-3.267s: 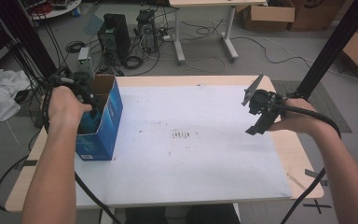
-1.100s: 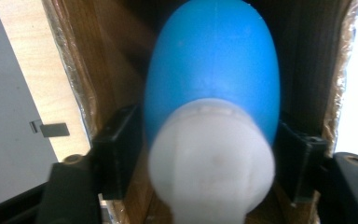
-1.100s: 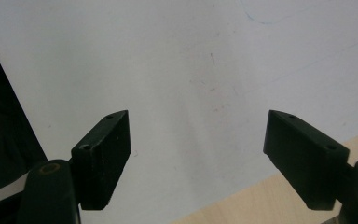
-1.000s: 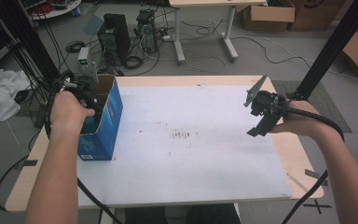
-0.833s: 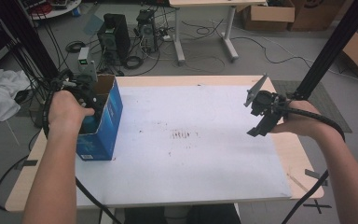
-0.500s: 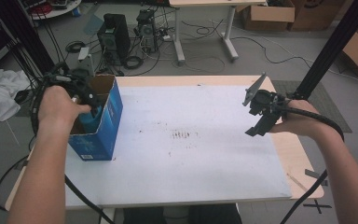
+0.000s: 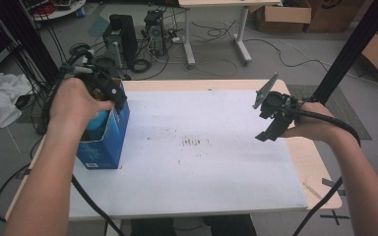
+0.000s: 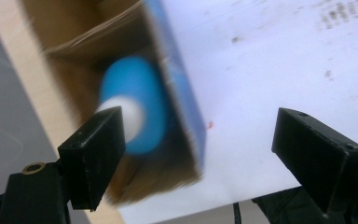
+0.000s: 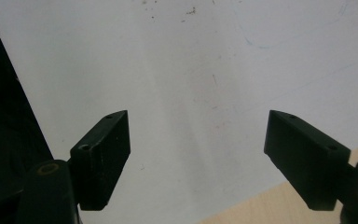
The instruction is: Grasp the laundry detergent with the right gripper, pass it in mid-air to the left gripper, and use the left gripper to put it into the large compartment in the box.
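1. Left gripper (image 7: pixel 109 92): it is held above the open top of the blue box (image 7: pixel 103 142). In the left gripper view its jaws stand wide apart, having just been opening, and nothing is pressed between them.
2. Blue bottle (image 8: pixel 137 109): its white cap is turned up, and it is seen standing inside the box, below and apart from the jaws; the release of the bottle into the box is judged to be the step in hand.
3. Box: it is placed at the left edge of the white table (image 7: pixel 216 162), its flaps open.
4. Right gripper (image 7: pixel 271 114): it is held over the right part of the table, well apart from the box. Its jaws are spread with bare table between them and nothing grasped.
5. Next move, as judged: the left gripper is to be lifted straight clear of the box walls, so that the box is not tipped or dragged.
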A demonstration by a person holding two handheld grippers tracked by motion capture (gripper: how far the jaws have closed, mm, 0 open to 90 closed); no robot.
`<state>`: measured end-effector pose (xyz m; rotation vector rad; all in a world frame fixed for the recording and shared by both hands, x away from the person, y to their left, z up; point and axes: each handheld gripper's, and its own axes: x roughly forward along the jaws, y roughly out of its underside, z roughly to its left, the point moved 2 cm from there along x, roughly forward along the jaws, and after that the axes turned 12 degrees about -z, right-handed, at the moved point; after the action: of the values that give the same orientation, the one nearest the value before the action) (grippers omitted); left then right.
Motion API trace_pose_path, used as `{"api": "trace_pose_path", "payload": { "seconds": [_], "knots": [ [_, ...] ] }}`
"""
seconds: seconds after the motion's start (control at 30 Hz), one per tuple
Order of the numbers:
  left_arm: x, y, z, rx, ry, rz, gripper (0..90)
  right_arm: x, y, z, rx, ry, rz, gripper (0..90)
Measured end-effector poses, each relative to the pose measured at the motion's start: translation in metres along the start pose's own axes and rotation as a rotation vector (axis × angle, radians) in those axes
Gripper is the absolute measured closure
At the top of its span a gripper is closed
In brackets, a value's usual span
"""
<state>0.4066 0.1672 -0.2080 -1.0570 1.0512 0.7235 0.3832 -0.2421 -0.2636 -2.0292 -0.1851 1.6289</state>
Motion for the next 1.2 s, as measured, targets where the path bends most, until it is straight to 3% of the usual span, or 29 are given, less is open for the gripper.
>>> {"api": "trace_pose_path", "payload": {
  "seconds": [0.07,0.1,0.13,0.17,0.2,0.23,0.27,0.5,0.53,0.73,1.2],
  "knots": [
    [0.006,-0.006,-0.017,0.041,0.015,-0.003,18.1,0.001,-0.002,0.0,-0.003,-0.003,0.001,22.4],
    [0.006,-0.006,-0.017,0.041,0.015,-0.003,18.1,0.001,-0.002,0.0,-0.003,-0.003,0.001,22.4],
    [0.011,-0.009,-0.028,0.073,0.024,0.003,18.0,0.002,-0.004,0.001,-0.001,-0.004,0.005,22.4],
    [0.011,-0.009,-0.028,0.073,0.024,0.003,18.1,0.002,-0.004,0.001,-0.001,-0.004,0.005,22.4],
    [0.015,-0.012,-0.037,0.094,0.036,0.0,18.0,0.002,-0.005,0.001,-0.002,-0.007,0.002,22.4],
    [0.015,-0.012,-0.037,0.094,0.036,0.0,18.1,0.002,-0.005,0.001,-0.002,-0.007,0.002,22.4],
    [0.019,-0.015,-0.048,0.122,0.045,0.001,18.1,0.003,-0.006,0.0,-0.003,-0.009,0.005,22.3],
    [0.031,-0.022,-0.072,0.183,0.061,-0.004,18.3,0.003,-0.007,0.0,0.002,-0.007,0.009,22.3],
    [0.036,-0.024,-0.08,0.205,0.069,0.002,18.3,0.004,-0.007,0.0,-0.001,-0.008,0.011,22.3],
    [0.048,-0.026,-0.096,0.233,0.088,0.0,18.2,0.003,-0.008,0.001,0.006,-0.009,0.017,22.2],
    [0.065,-0.03,-0.104,0.252,0.1,0.015,18.3,0.004,-0.012,0.001,-0.003,-0.014,0.023,22.2]
  ]
}}
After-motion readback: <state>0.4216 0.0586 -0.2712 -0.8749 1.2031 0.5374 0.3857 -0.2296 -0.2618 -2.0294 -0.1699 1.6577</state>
